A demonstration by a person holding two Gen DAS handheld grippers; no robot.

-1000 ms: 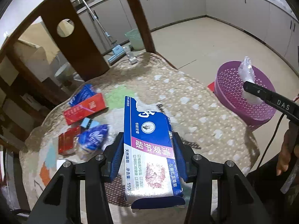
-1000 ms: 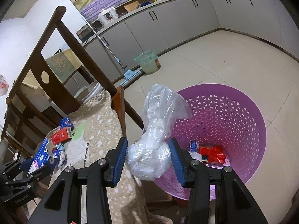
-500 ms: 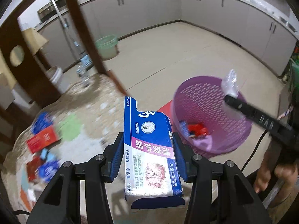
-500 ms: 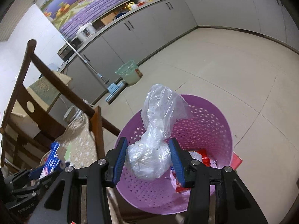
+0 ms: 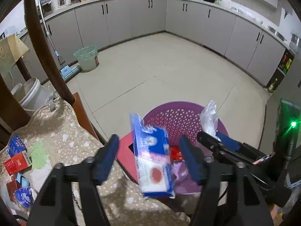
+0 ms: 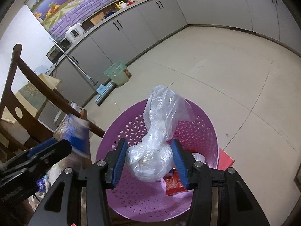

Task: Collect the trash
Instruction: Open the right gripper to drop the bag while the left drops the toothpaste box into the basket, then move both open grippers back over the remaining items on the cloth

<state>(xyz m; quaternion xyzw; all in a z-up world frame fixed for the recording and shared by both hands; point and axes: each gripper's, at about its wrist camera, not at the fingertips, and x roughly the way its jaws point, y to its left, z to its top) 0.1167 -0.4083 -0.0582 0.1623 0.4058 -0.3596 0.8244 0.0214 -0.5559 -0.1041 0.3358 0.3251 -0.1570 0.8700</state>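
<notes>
The left gripper [image 5: 148,160] is spread wide — a flat blue-and-white carton [image 5: 153,161] is seen loose between its fingers, blurred. Crinkled clear plastic bag [image 6: 153,150] is clamped by the right gripper [image 6: 149,160] over the perforated purple basket [image 6: 205,130].

Left gripper [image 5: 150,158] spread wide; right gripper [image 6: 149,159] clamped.

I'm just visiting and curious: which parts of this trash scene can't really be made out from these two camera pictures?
- Blue toothpaste box: motion-blurred in both views; print unreadable.
- Purple basket: its contents are partly hidden in the right wrist view by the clear plastic bag and right gripper.
- Small packets on the cushion: cut by the left wrist view's edge, labels too small.
- Left gripper: open; whether the box still touches a pad is unclear.
</notes>
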